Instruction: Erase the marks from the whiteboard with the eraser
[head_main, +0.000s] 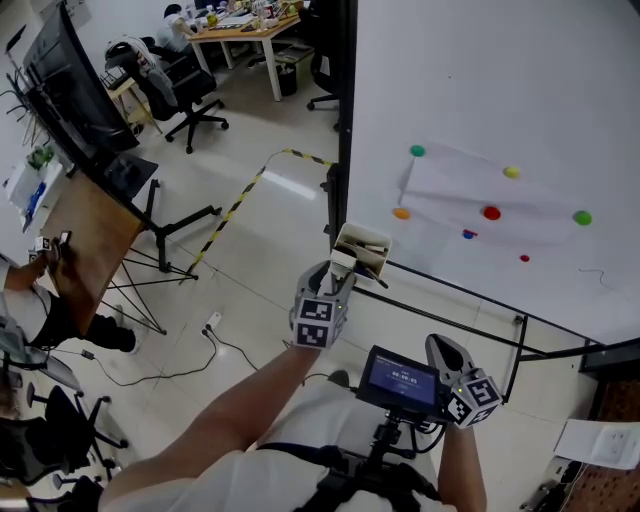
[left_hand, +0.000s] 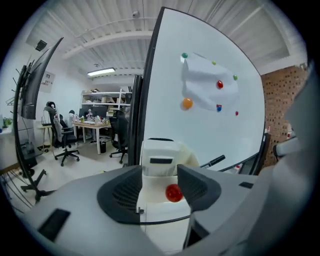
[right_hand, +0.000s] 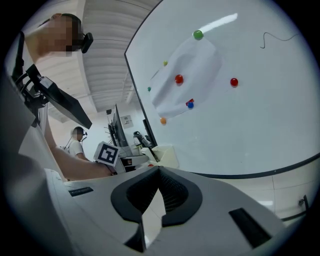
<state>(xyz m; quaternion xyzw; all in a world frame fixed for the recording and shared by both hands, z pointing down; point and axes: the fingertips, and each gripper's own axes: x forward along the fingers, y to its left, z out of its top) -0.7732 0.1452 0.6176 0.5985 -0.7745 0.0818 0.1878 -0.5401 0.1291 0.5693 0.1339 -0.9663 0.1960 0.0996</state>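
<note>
Left gripper (left_hand: 159, 180) jaws wide open, gripping nothing: the white eraser (left_hand: 160, 152) stands in the tray (left_hand: 189, 151) just beyond their tips, at the whiteboard (left_hand: 210, 65) edge. Right gripper (right_hand: 159, 176) jaws closed together, empty, the whiteboard ahead of them.

The whiteboard (head_main: 480, 90) runs off the top and right edges of the head view. My left claw (head_main: 342, 264) covers the near side of the white tray (head_main: 370, 245) at the board's lower corner, and what lies in it is too small to name. In the left gripper view a red round thing (left_hand: 173, 193) sits partly behind one jaw; I can't tell what it is. The faint scribble (head_main: 592, 272) and the print on the small screen (head_main: 403, 378) are too fine to read.
</note>
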